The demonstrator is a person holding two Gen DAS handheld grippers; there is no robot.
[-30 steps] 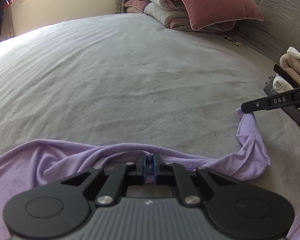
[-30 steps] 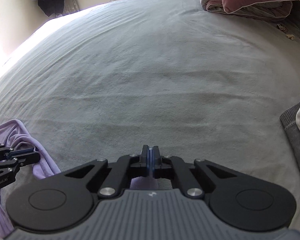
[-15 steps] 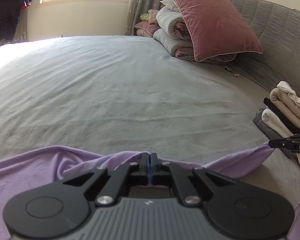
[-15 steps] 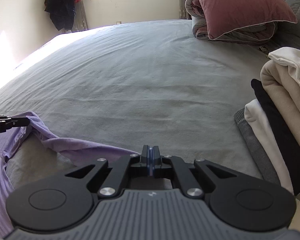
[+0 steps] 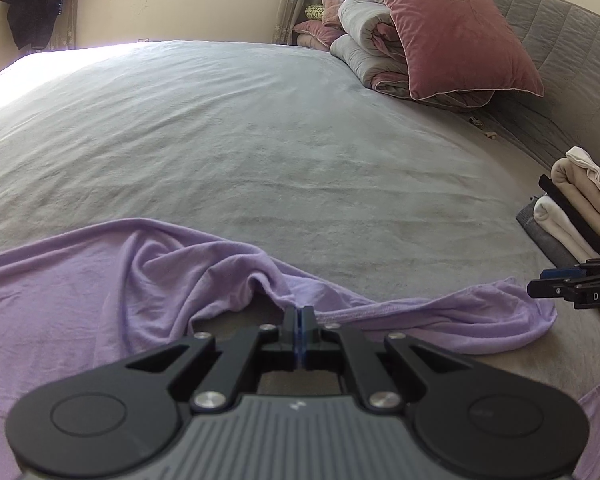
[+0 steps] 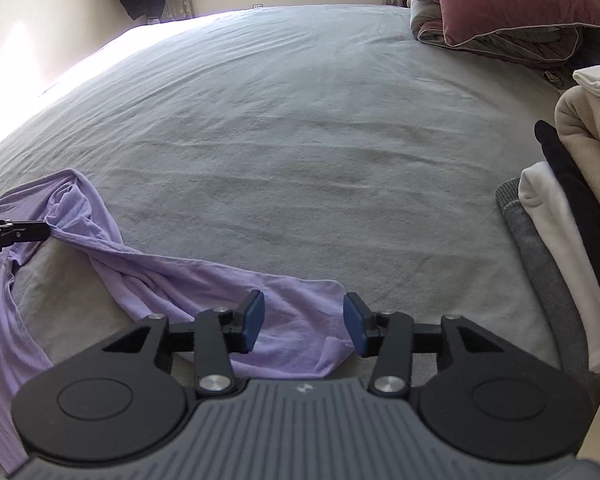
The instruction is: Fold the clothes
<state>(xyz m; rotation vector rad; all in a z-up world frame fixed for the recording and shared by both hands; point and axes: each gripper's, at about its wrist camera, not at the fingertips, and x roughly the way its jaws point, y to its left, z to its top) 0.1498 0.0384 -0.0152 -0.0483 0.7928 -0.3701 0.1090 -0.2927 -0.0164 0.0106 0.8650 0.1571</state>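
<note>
Lavender garment [image 5: 100, 292] sprawls rumpled across the near edge of the grey bed [image 5: 260, 140], no neat fold yet. Left gripper [image 5: 299, 322] pinches its hem; right gripper [image 6: 303, 326] gapes wide over a released end. Folded stack [image 6: 572, 208] waits alongside.

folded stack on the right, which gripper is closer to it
Right. The right gripper hangs open over the purple garment's end, with the folded stack just beside it. The left gripper, shut on the garment, sits farther away across the bed.
</note>
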